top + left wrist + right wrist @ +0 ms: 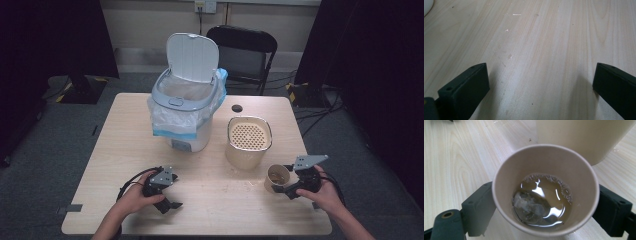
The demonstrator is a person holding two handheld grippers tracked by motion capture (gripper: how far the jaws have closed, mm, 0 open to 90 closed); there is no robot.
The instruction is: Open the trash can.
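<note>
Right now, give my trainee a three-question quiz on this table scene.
1. True or false: the lid of the white trash bin stands open.
2. What lies in the liquid inside the paper cup? A) a spoon B) a tea bag C) a lemon slice
3. Which gripper has the paper cup between its jaws?

Key:
1. True.
2. B, a tea bag.
3. The right gripper; the left gripper stands open over bare table.

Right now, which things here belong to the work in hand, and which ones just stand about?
In the job:
- paper cup, with liquid and a tea bag, between the right gripper jaws
- beige strainer container

Standing about:
- open-lidded white bin
- black chair
- left gripper, open
</note>
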